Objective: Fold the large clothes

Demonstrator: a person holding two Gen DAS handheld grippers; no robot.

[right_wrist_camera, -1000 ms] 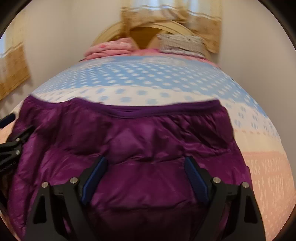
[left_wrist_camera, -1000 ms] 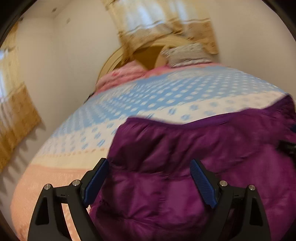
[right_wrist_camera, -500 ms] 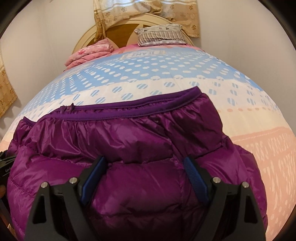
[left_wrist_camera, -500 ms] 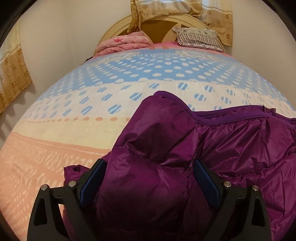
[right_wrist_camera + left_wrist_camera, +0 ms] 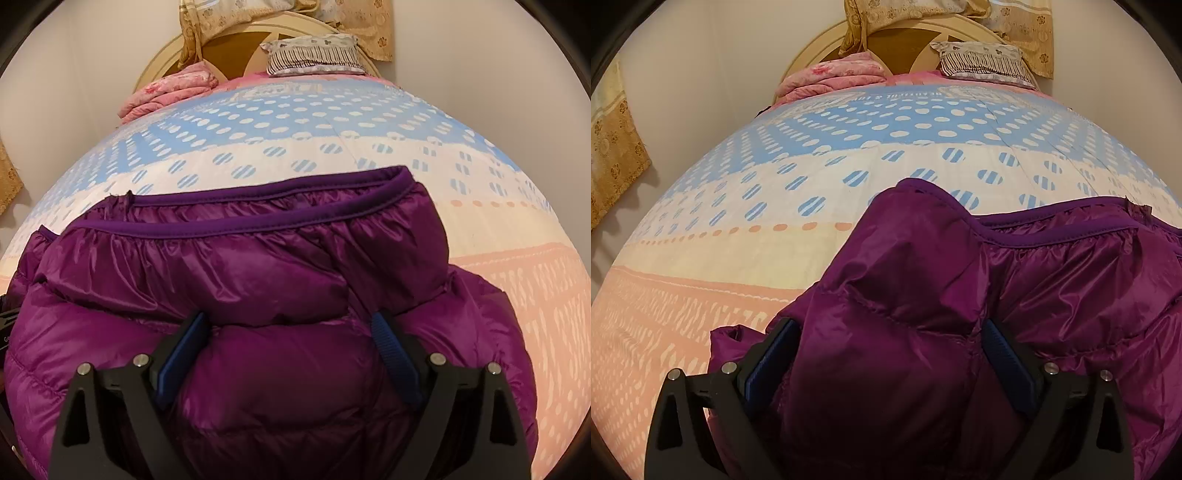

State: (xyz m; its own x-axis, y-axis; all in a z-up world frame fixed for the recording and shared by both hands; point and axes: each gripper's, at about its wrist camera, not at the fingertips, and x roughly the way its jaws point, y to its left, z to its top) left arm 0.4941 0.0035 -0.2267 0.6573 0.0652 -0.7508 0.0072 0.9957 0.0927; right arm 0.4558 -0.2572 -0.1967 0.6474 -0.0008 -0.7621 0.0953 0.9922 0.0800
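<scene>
A puffy purple down jacket (image 5: 1052, 288) lies bunched on the near part of the bed, its darker elastic hem (image 5: 258, 218) turned toward the headboard. My left gripper (image 5: 890, 325) sits over the jacket's left end with its jaws opening, and a padded fold bulges up between the blue pads (image 5: 768, 365). My right gripper (image 5: 288, 317) is over the jacket (image 5: 221, 266) toward its right end, jaws wide, with a quilted bulge filling the gap between its fingers (image 5: 391, 350). Neither gripper pinches the cloth.
The bed's dotted blue, cream and peach cover (image 5: 775, 240) stretches away beyond the jacket. A folded pink blanket (image 5: 834, 79) and a striped pillow (image 5: 982, 62) lie by the round headboard (image 5: 905, 40). A patterned curtain (image 5: 613, 147) hangs at the left wall.
Both grippers have tipped and sunk toward the bed. The jacket, stretched between them a second ago, now lies slack and bunched, and the left jaws stand a little wider.
</scene>
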